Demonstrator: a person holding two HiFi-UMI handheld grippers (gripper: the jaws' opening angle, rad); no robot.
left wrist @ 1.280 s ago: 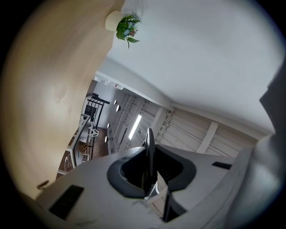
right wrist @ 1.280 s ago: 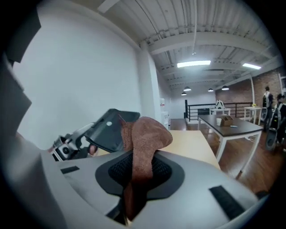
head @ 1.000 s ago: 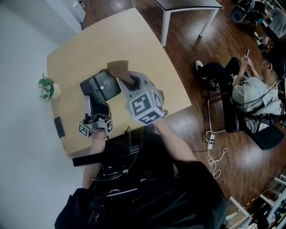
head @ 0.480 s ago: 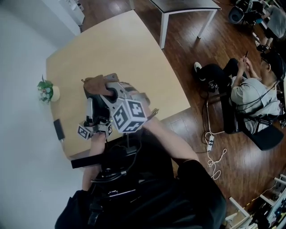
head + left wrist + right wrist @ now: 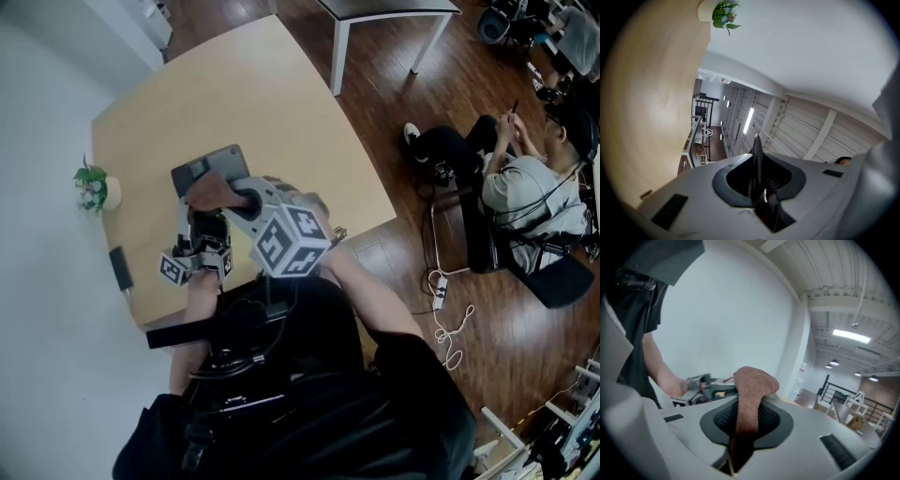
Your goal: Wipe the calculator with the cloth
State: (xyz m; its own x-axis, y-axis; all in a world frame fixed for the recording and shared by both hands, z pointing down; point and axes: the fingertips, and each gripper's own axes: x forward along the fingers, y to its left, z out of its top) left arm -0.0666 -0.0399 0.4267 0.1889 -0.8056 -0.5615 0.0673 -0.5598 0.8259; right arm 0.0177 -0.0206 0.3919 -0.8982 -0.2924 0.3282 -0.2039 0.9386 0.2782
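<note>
The calculator [image 5: 212, 165] lies on the light wooden table [image 5: 272, 89], left of centre, with a small potted plant [image 5: 93, 187] well to its left near the table's edge. The left gripper [image 5: 203, 223] reaches it from the near side. Its jaws are nearly together, pinching the calculator's near edge, which shows in the left gripper view as a thin dark blade standing between the pads. The right gripper [image 5: 234, 199] comes in from the right with its jaws pressed on the brown cloth [image 5: 206, 192], and a folded wad of the cloth sticks out past the tips. That wad sits on the calculator's near part, just beyond the left gripper's tips, so the two grippers are close together. The calculator's bare face lies on the far side of the cloth. Its long axis seems to run near to far, away from the left grip, though the cloth and grippers cover too much to be sure. The next stroke probably goes outward, away from the person, with the left hand steadying the calculator.
</note>
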